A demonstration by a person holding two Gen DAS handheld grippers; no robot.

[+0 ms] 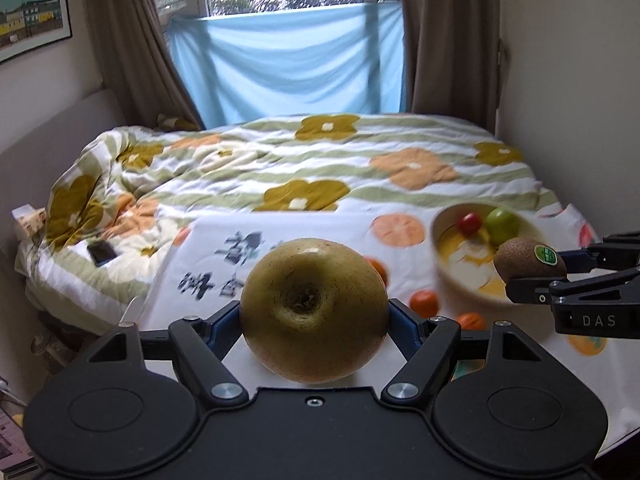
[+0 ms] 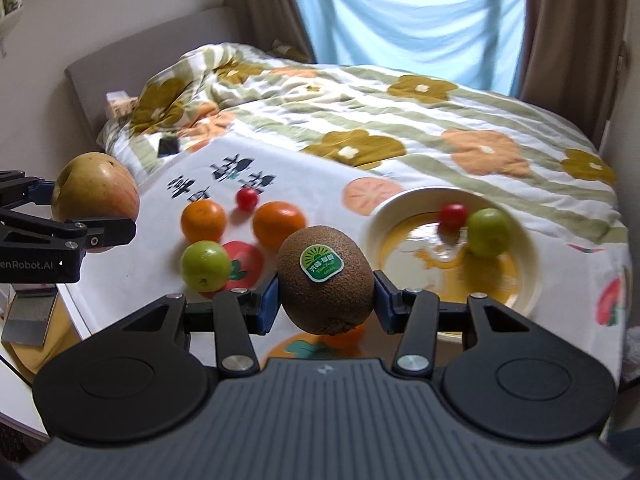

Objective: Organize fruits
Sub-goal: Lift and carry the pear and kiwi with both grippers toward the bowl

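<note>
The left gripper [image 1: 314, 316], lettered "enRobot.AI", clamps a large yellow-green apple [image 1: 314, 310]. The right gripper [image 2: 326, 298], marked "DAS", grips a kiwi [image 2: 326, 280] with a green sticker, its print unreadable. At two o'clock in the right wrist view, a cream bowl [image 2: 524, 240] sits on a fruit-print cloth [image 2: 312, 176] with blurred dark characters, before a flowered bed quilt [image 2: 400, 112].
</note>
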